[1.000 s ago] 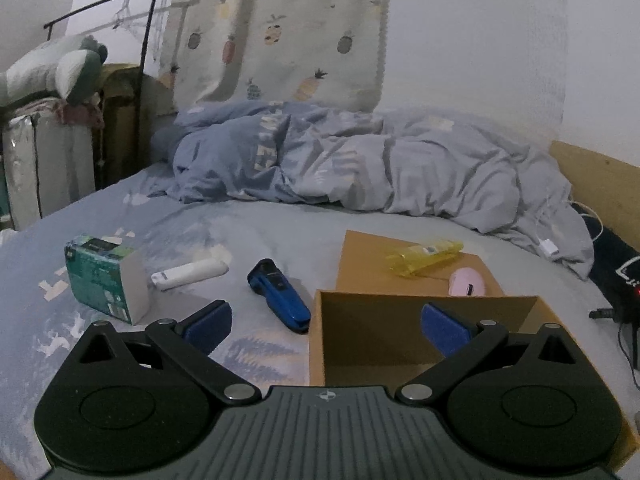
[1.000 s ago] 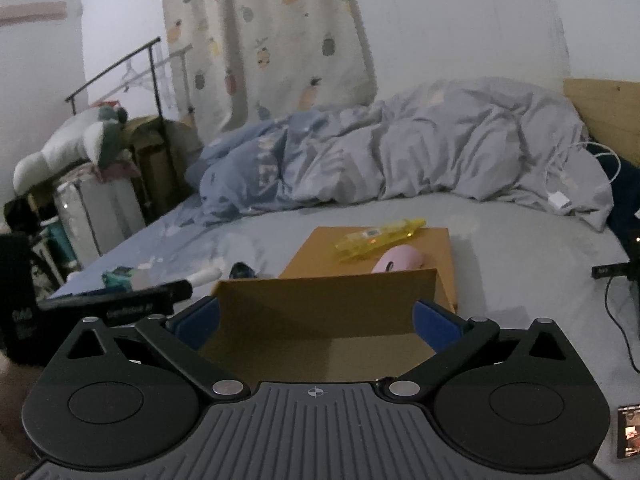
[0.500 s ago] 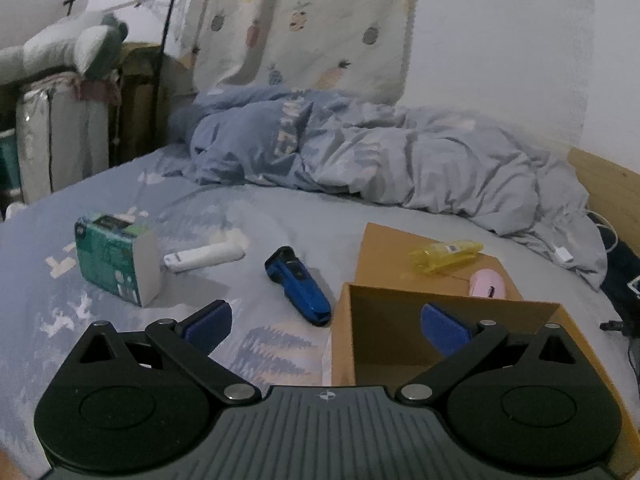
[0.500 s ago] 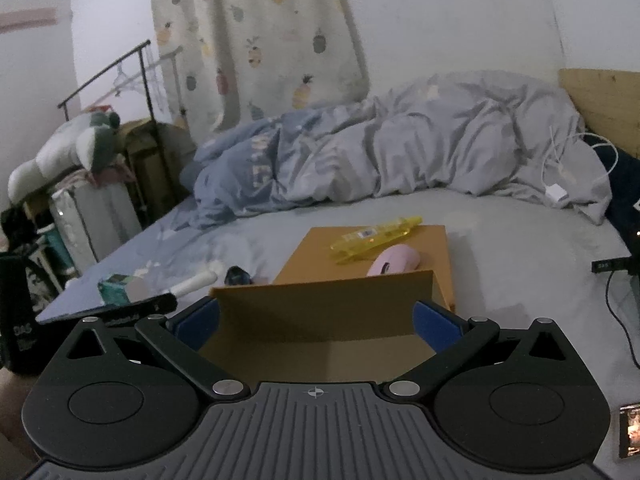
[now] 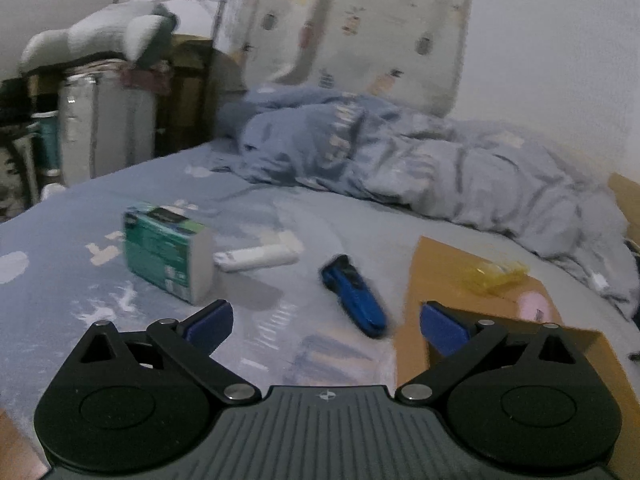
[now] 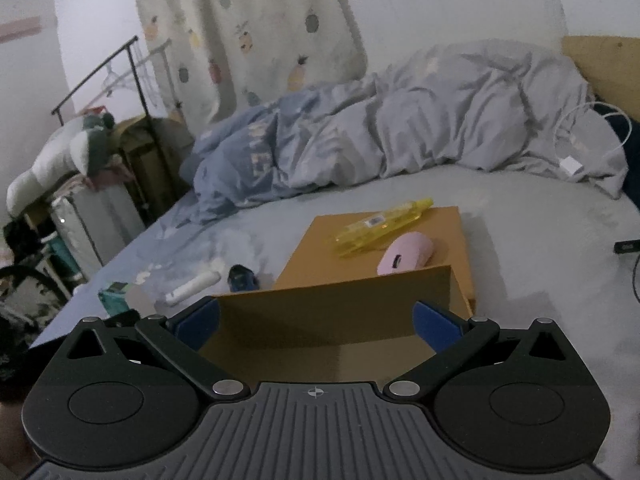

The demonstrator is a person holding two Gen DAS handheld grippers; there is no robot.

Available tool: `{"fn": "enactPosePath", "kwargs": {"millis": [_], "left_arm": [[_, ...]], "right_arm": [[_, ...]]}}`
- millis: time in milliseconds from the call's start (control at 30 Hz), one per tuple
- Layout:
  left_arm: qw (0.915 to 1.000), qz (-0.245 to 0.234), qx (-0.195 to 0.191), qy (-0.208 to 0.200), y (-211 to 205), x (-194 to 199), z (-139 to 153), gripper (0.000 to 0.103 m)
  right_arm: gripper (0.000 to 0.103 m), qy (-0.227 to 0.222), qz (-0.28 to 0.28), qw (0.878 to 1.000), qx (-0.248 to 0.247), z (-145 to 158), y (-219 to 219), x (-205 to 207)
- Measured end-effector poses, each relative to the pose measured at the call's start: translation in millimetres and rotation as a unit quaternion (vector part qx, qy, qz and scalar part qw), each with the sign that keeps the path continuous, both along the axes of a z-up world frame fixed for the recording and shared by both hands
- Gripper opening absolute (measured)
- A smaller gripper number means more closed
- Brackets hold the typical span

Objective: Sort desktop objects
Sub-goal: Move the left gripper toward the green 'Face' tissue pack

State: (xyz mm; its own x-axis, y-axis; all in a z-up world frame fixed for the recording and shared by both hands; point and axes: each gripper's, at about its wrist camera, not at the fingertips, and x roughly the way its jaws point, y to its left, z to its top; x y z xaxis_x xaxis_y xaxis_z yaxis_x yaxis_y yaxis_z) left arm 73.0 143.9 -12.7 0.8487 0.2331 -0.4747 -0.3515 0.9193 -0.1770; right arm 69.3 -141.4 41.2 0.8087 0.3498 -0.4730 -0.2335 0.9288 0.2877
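Bed (image 5: 100, 280): covered by a pale blue printed sheet; it carries every item below. A crumpled grey-blue duvet (image 6: 400, 128) lies heaped along the far side, under a pineapple-print curtain (image 6: 248, 20).

Box (image 6: 332, 320): open brown cardboard, upright on the bed, directly ahead of the right tongs and at the right edge of the left wrist view. Its flap (image 6: 380, 240) lies flat on the bed beyond the far wall.

Left tongs (image 5: 326, 322): blue pads spread wide, nothing between them; they hang above the sheet, to the left of the box, with the right pad in front of the box's near corner.

Right tongs (image 6: 316, 326): blue pads spread wide, nothing between them; the open box fills the gap in this view.

Green pack (image 5: 168, 252): a wrapped block with a white end face, on the sheet left of the box, well apart from it.

Shaver (image 5: 354, 296): blue and black, lying flat on the sheet between the green pack and the box, near the box's left wall.

White tube (image 5: 256, 258): lying flat just beside the pack's white end; whether they touch cannot be told.

Yellow case (image 6: 384, 226): translucent, lying across the flap.

Pink mouse (image 6: 406, 252): on the flap, just beside the yellow case and close behind the box's far wall.
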Motion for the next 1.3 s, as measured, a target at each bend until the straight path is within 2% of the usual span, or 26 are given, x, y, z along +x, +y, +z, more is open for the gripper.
{"fn": "enactPosePath", "kwargs": {"millis": [167,500,800,1000,1300], "left_arm": [[0.9983,0.057,0.001,0.007,21,11,3,0.103],[0.9915,0.127,-0.013,0.027,67,58,5,0.103],[0.9837,0.172,0.01,0.052,96,92,-10,0.103],[0.9736,0.215,-0.001,0.076,109,120,-25,0.103],[0.953,0.283,0.026,0.104,113,156,-43,0.103]], "right_arm": [[0.103,0.006,0.013,1.0,-0.003,2,1,13],[0.103,0.001,0.047,0.999,-0.005,7,1,25],[0.103,0.021,0.049,0.999,0.013,-14,-5,42],[0.103,0.021,0.066,0.997,0.02,-21,-3,52],[0.103,0.003,0.094,0.995,0.032,-31,7,73]]}}
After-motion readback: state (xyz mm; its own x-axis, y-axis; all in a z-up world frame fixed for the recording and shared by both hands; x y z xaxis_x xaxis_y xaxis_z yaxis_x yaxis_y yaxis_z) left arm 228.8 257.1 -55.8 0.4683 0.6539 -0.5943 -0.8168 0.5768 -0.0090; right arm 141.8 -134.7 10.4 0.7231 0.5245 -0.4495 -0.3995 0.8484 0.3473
